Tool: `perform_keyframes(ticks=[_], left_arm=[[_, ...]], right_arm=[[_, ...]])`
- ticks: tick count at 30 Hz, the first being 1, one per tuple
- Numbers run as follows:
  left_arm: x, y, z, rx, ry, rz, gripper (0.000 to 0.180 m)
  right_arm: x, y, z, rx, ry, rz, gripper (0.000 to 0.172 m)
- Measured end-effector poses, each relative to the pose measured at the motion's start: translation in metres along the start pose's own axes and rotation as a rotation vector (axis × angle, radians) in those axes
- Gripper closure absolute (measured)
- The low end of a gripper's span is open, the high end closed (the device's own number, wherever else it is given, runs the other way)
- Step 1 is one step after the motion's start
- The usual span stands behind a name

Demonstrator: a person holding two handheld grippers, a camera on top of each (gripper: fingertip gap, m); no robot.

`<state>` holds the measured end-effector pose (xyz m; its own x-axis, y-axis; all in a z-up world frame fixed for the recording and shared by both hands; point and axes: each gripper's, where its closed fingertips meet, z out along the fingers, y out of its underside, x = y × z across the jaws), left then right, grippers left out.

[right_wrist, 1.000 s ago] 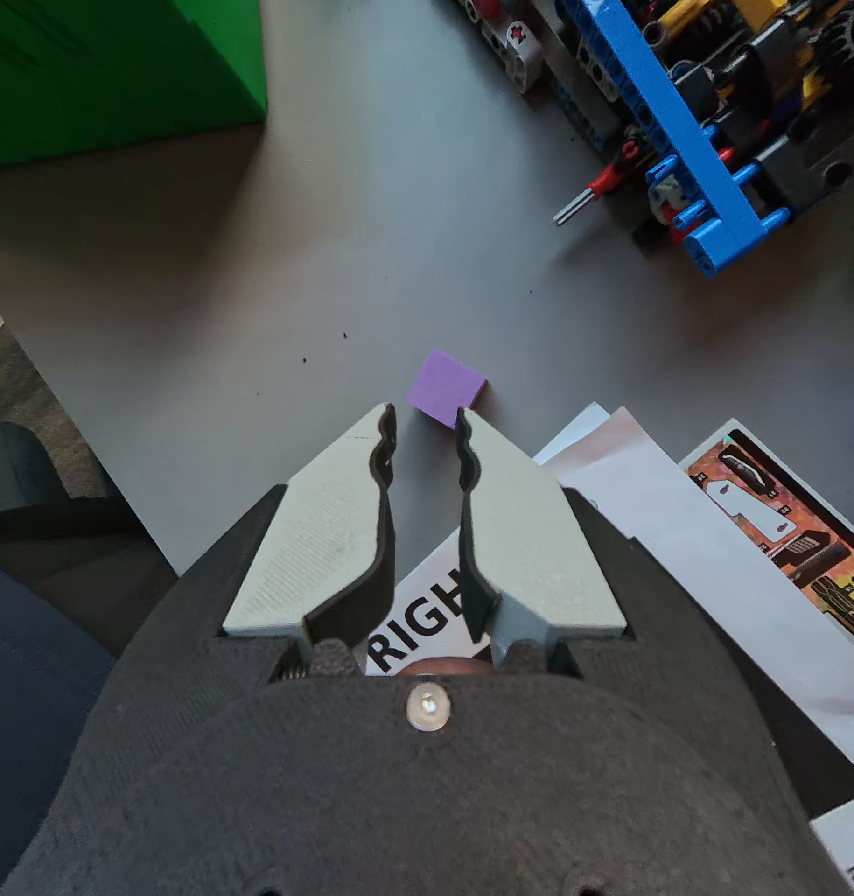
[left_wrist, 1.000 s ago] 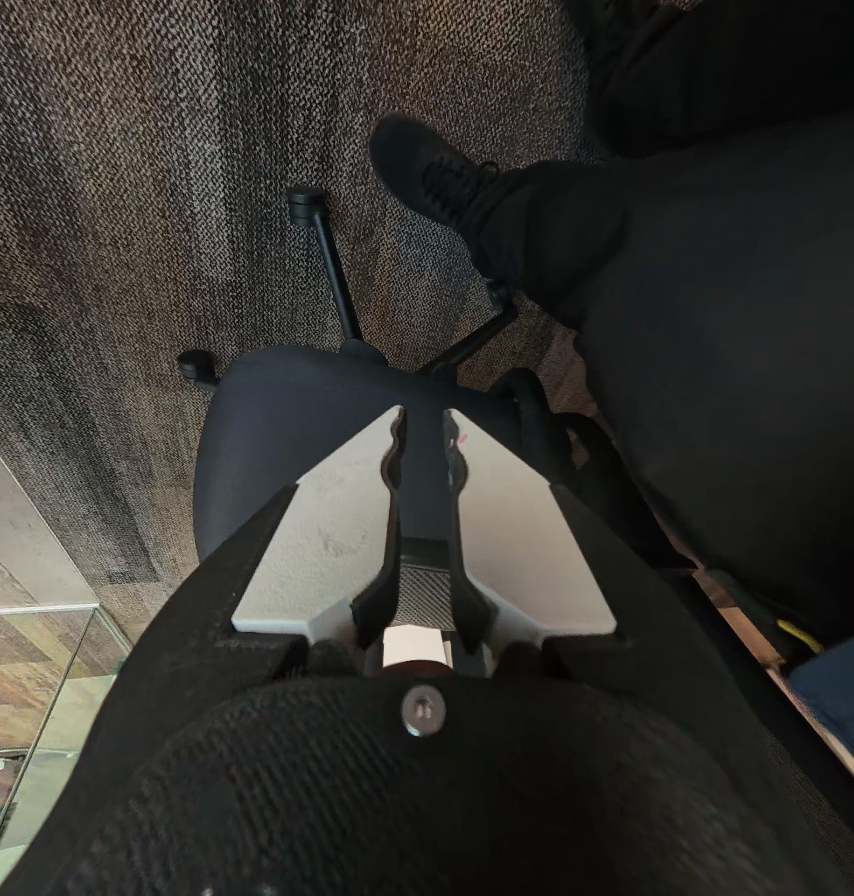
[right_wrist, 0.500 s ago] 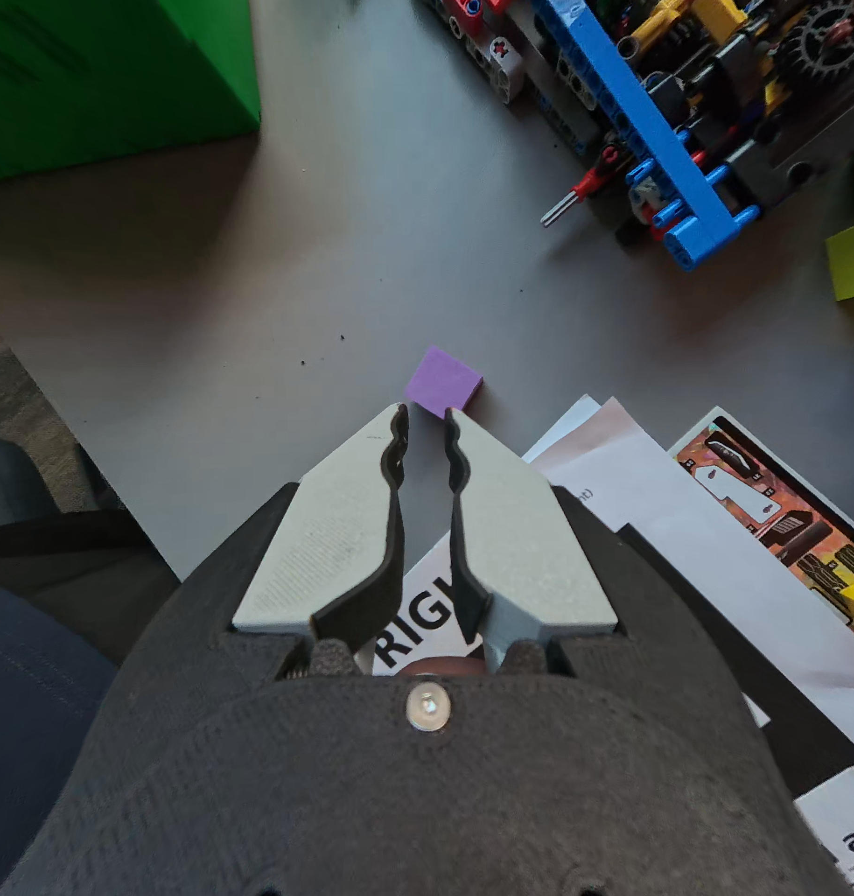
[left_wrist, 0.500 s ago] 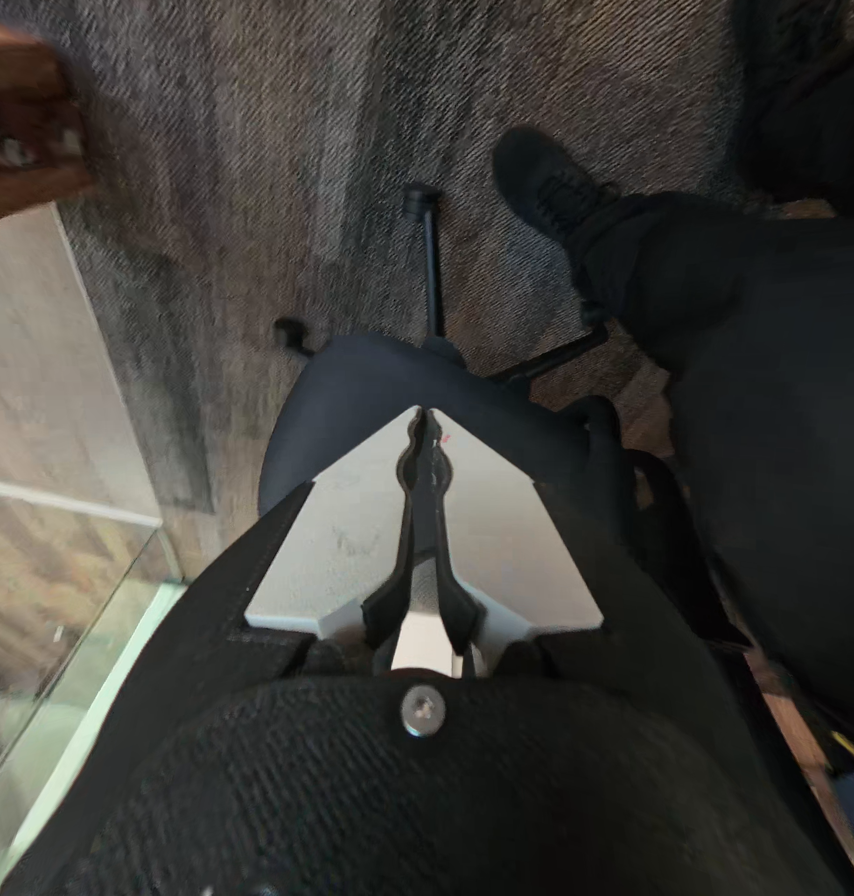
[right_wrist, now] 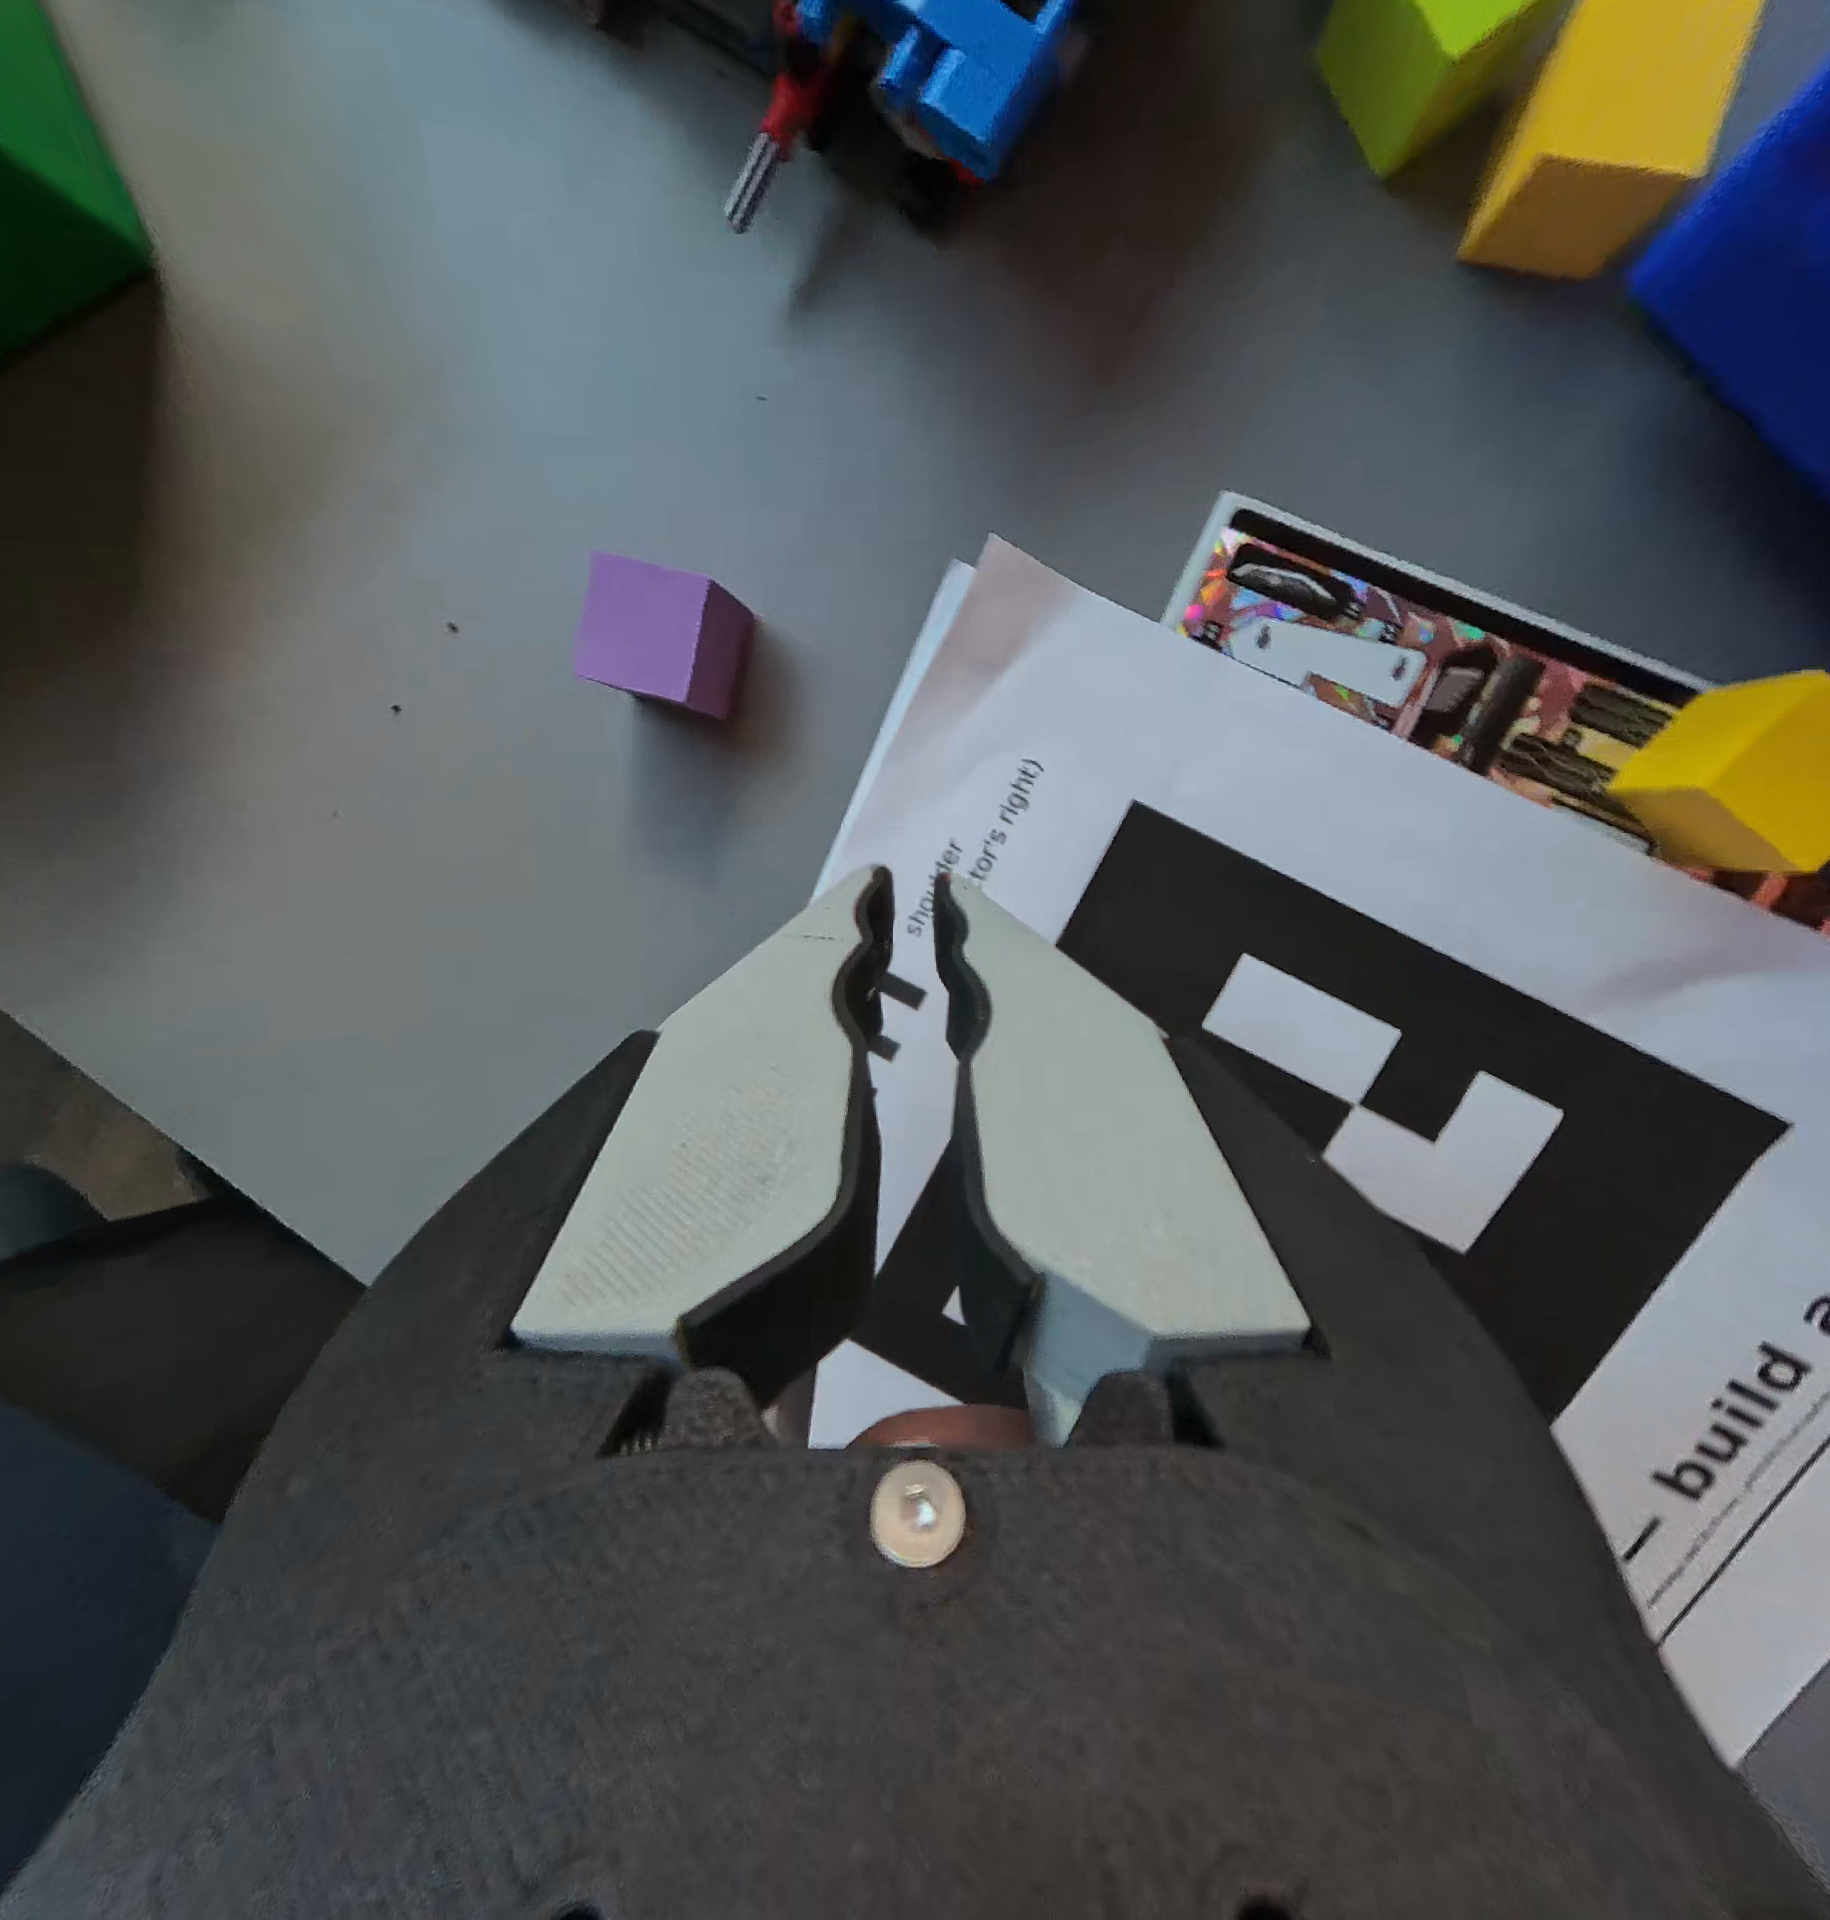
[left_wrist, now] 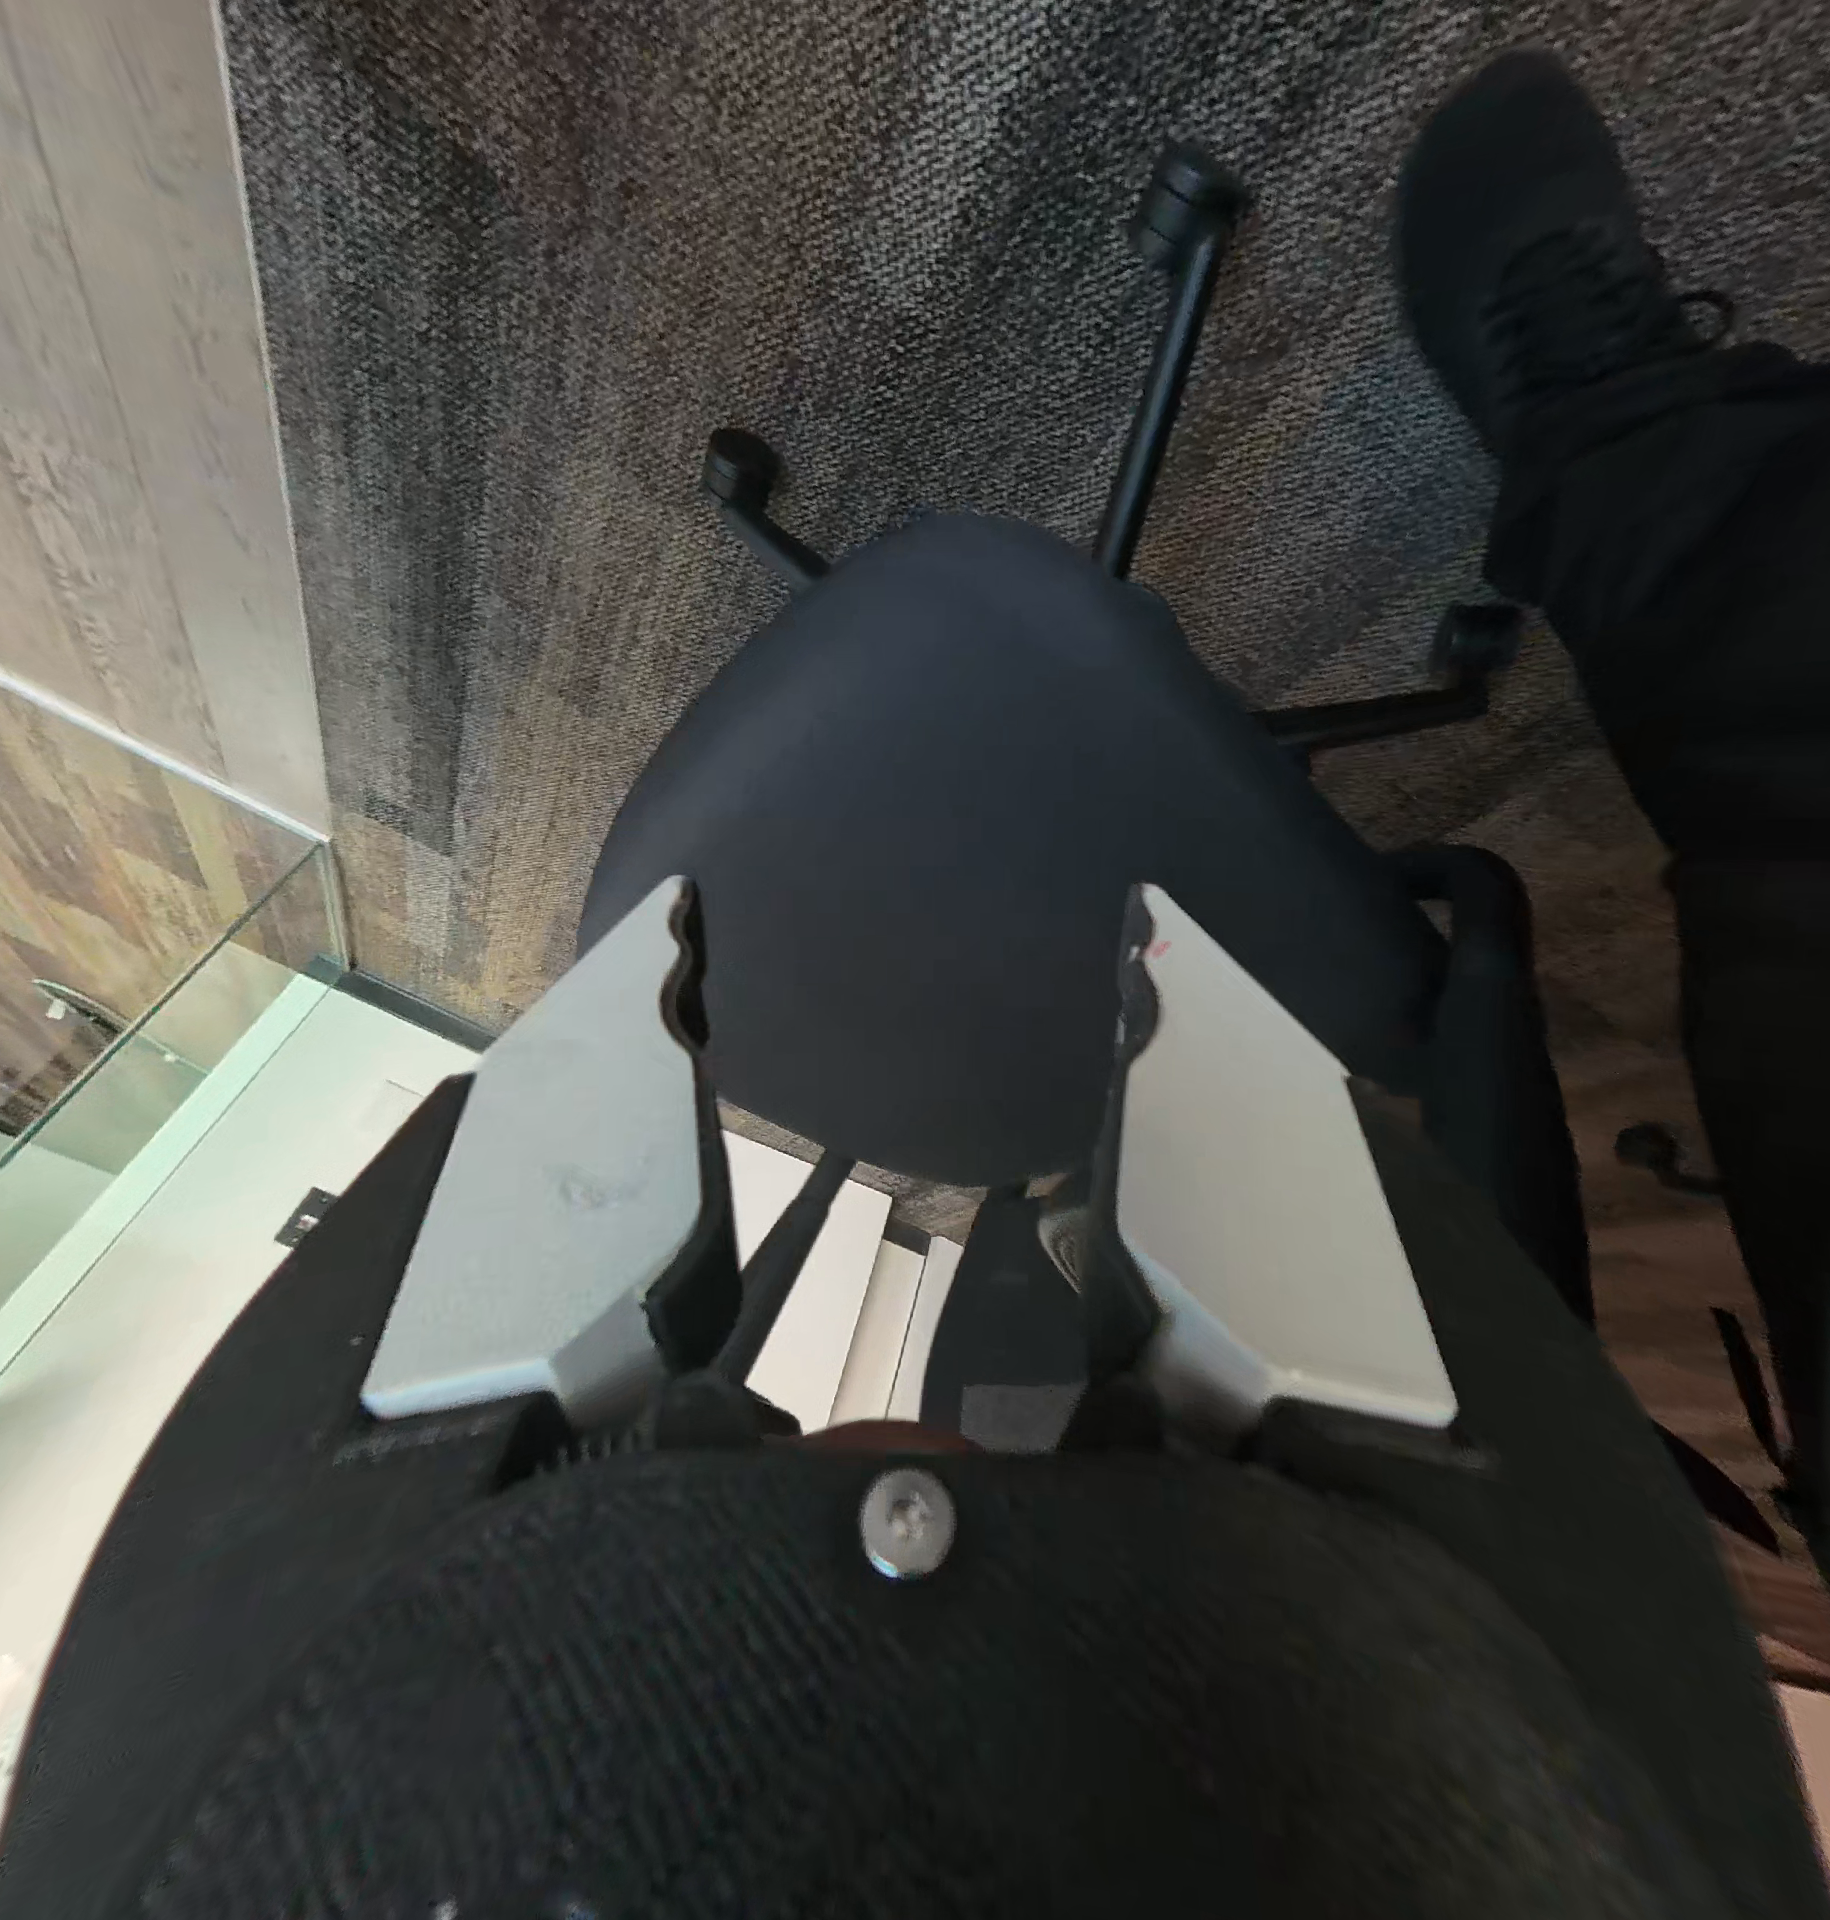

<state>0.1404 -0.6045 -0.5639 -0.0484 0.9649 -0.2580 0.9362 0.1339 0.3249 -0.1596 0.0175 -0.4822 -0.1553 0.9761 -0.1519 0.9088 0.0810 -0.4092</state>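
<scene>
My left gripper (left_wrist: 911,894) is wide open and holds nothing. It hangs in the air over a dark office chair seat (left_wrist: 942,779) on the carpet, well above it. My right gripper (right_wrist: 911,881) is almost closed, with a narrow slit between the fingertips and nothing in it. It hovers over the edge of a white printed sheet (right_wrist: 1150,727) on the grey table (right_wrist: 423,416). A small purple cube (right_wrist: 662,634) lies on the table ahead and to the left of the right fingertips, apart from them.
A person's black shoe (left_wrist: 1534,249) and dark trouser leg are right of the chair. A glass panel (left_wrist: 111,935) stands at the left. On the table are a green box (right_wrist: 17,156), a blue brick model (right_wrist: 952,73), yellow blocks (right_wrist: 1607,135) (right_wrist: 1752,779) and a blue block (right_wrist: 1784,281). The grippers' ends are close to 70 cm from one another. The right tips stand about 7 cm off the small purple cube (right_wrist: 662,634).
My left gripper closed fully on air, then sprang wide open. My right gripper narrowed steadily and swung right, so the purple cube now lies off to its left instead of at its tips.
</scene>
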Motion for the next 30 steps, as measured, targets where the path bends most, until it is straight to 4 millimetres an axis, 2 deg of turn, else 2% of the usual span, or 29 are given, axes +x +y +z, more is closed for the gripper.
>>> perform_keyframes(ticks=[2, 7, 12, 14, 17, 19, 22, 25, 27, 30], left_arm=[[-0.006, -0.006, 0.003, 0.012, -0.019, -0.001, 0.095], [-0.020, -0.020, 0.011, 0.036, -0.069, 0.002, 0.094], [-0.063, -0.028, 0.020, 0.002, -0.258, -0.010, 0.125], [-0.070, -0.034, 0.022, 0.018, -0.262, 0.008, 0.123], [-0.064, -0.044, 0.024, 0.053, -0.165, 0.006, 0.122], [-0.057, -0.050, 0.022, 0.071, -0.103, 0.025, 0.128], [-0.054, -0.056, 0.019, 0.100, -0.091, 0.055, 0.137], [-0.053, -0.053, 0.019, 0.093, -0.107, 0.065, 0.141], [-0.053, -0.048, 0.018, 0.084, -0.118, 0.043, 0.141], [-0.053, -0.042, 0.013, 0.077, -0.141, 0.004, 0.142]], right_arm=[[0.005, 0.003, -0.006, 0.014, 0.020, 0.041, 0.166], [0.004, 0.017, -0.019, 0.029, 0.065, 0.079, 0.167], [-0.011, 0.039, -0.027, 0.027, 0.081, 0.099, 0.167], [-0.017, 0.046, -0.029, 0.027, 0.083, 0.094, 0.167], [-0.025, 0.054, -0.033, 0.029, 0.090, 0.073, 0.166], [-0.027, 0.056, -0.035, 0.034, 0.101, 0.050, 0.166], [-0.031, 0.058, -0.036, 0.043, 0.099, 0.035, 0.165], [-0.032, 0.060, -0.032, 0.038, 0.092, 0.030, 0.166], [-0.033, 0.054, -0.029, 0.054, 0.081, 0.025, 0.166], [-0.033, 0.033, -0.025, 0.102, 0.059, -0.005, 0.166]])
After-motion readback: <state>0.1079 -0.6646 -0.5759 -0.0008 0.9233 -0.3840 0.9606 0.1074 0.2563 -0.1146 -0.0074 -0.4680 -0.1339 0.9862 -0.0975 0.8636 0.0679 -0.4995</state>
